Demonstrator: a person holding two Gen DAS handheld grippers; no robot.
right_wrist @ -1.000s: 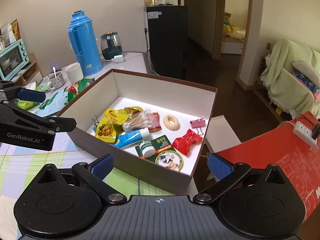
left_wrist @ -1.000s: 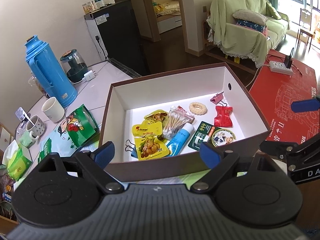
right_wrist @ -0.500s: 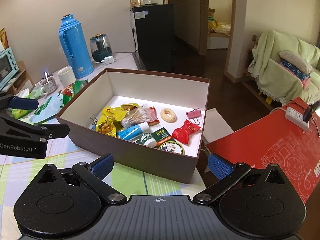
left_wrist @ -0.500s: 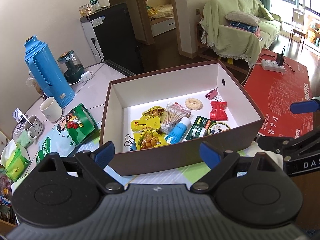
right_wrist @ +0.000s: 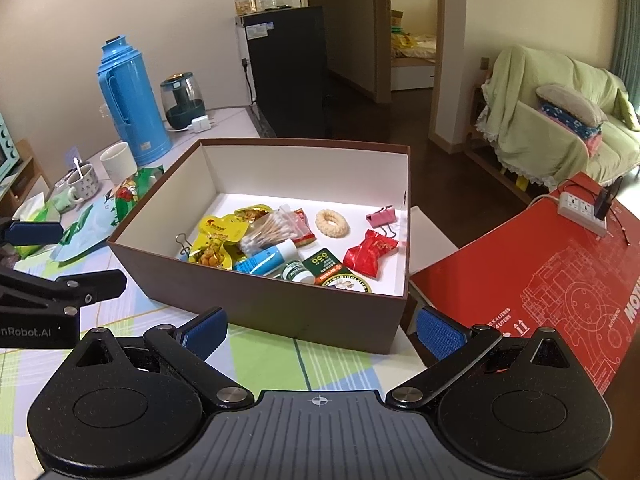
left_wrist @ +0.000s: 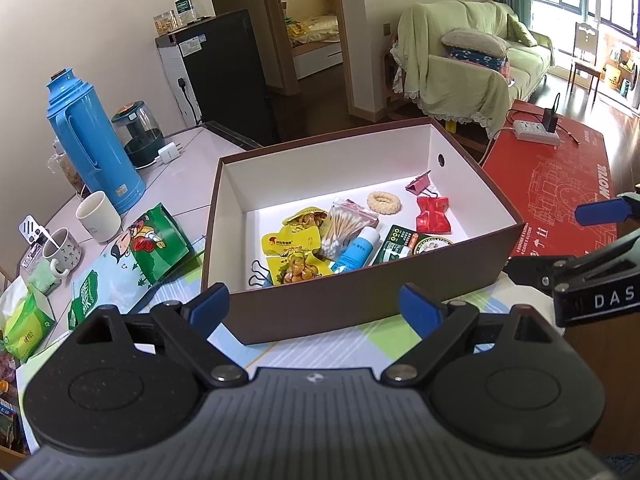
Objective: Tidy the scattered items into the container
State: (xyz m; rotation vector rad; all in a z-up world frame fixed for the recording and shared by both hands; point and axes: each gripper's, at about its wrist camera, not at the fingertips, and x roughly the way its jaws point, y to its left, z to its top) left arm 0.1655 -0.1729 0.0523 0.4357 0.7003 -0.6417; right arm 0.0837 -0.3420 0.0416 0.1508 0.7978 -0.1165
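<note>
A brown box (left_wrist: 360,304) (right_wrist: 272,308) with a white inside stands on the checked tablecloth. In it lie yellow snack packets (left_wrist: 294,254) (right_wrist: 214,240), a bag of cotton swabs (left_wrist: 344,226) (right_wrist: 272,230), a blue tube (right_wrist: 264,260), a red candy (left_wrist: 432,214) (right_wrist: 370,254), a ring biscuit (right_wrist: 332,222), a pink clip (right_wrist: 382,216) and a green card (right_wrist: 328,264). My left gripper (left_wrist: 314,308) is open and empty, just short of the box's near wall. My right gripper (right_wrist: 320,330) is open and empty too, in front of the box's near right corner.
Left of the box lie green snack bags (left_wrist: 156,240), a tissue pack (left_wrist: 26,320), two cups (left_wrist: 98,218), a blue thermos (left_wrist: 90,140) and a kettle (left_wrist: 138,136). A red mat (right_wrist: 560,276) lies on the floor right of the table edge. A sofa (left_wrist: 460,68) stands beyond.
Both grippers have drawn back from the box, which now looks smaller and farther. Nothing in the box has moved.
</note>
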